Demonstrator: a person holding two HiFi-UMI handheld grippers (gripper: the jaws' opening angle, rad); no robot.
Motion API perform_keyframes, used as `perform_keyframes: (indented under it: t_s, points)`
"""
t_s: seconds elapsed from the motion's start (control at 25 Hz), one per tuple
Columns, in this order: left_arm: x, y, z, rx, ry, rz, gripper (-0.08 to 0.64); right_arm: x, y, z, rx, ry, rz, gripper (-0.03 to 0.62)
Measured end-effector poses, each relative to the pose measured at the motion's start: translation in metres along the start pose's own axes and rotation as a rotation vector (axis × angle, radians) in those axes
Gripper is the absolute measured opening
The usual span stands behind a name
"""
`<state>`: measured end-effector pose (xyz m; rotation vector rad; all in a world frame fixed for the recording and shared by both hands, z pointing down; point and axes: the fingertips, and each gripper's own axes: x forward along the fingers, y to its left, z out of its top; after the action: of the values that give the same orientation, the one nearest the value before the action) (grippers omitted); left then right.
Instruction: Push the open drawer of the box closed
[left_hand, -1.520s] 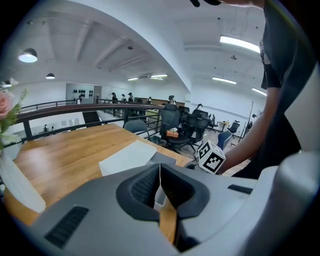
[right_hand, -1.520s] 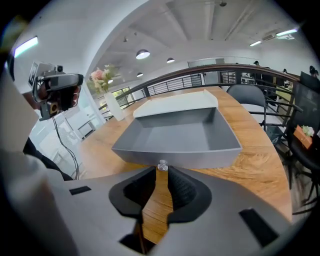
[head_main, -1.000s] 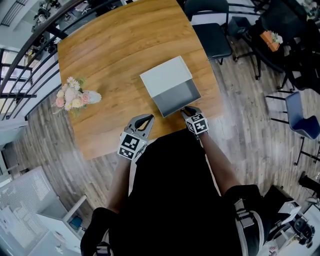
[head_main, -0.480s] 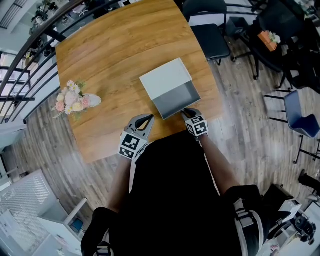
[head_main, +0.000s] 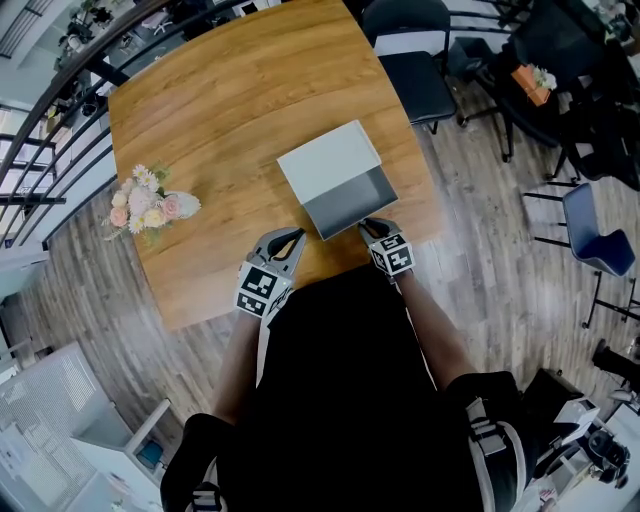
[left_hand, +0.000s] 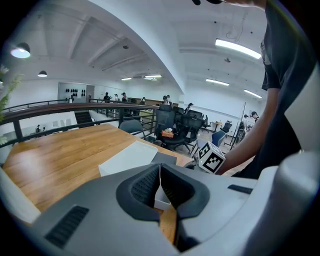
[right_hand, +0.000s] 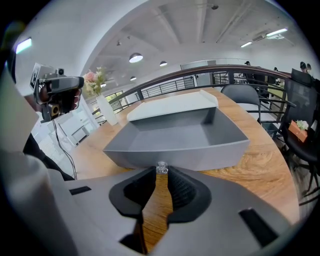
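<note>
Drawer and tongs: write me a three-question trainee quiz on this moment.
1. True or false: the drawer is pushed fully into the box.
2. Which tongs have their tips at the drawer's knob? A) left tongs B) right tongs
3. Fill in: the flowers sit on the wooden ____.

Key: 1 false, the drawer stands open; 2 B; 3 table.
</note>
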<state>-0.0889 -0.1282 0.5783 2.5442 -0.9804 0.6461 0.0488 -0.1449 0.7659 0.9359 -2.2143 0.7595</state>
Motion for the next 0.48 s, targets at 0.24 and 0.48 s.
perform_keyframes:
  t_s: [0.24, 0.48]
  points:
    - [-0.001, 0.006, 0.003, -0.001, -0.016, 0.005, 0.026, 0.004, 0.003, 0.006, -0.01, 0.005, 0.005, 0.089]
    - [-0.002, 0.012, 0.003, -0.01, -0.015, 0.01, 0.026, 0.009, 0.003, 0.013, -0.008, 0.0, 0.01, 0.089]
